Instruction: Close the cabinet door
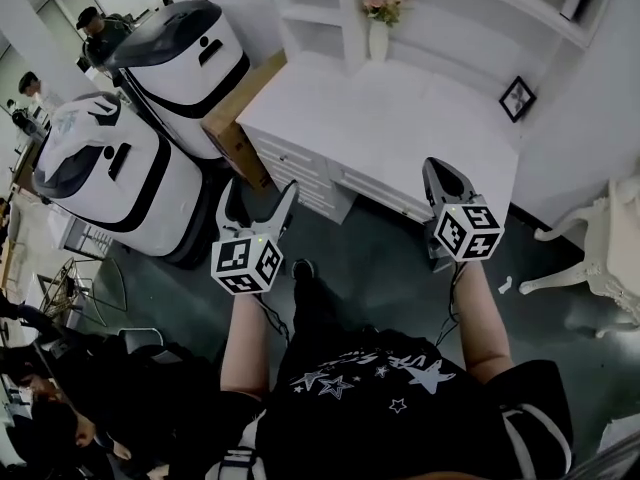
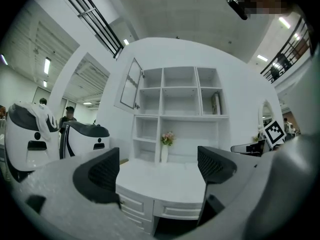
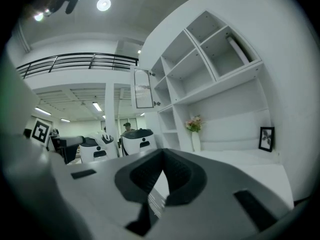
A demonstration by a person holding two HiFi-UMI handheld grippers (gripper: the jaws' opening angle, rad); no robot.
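The white cabinet door [image 2: 132, 84] with a glass pane stands swung open at the upper left of the white shelf unit [image 2: 177, 91]; the right gripper view also shows the door [image 3: 144, 88] ajar. It is out of the head view. My left gripper [image 1: 258, 218] is open and holds nothing, its pads [image 2: 102, 171] wide apart, well short of the desk [image 1: 400, 118]. My right gripper [image 1: 445, 183] is shut on nothing, fingertips meeting [image 3: 162, 159], near the desk's front edge. Both grippers are far below the door.
A vase of pink flowers [image 1: 380, 23] and a framed picture [image 1: 517, 98] stand on the desk. Two large white-and-black machines [image 1: 185, 63] [image 1: 110, 178] and a brown board [image 1: 240, 118] crowd the left side. A white chair [image 1: 600, 258] is at right. People stand far left.
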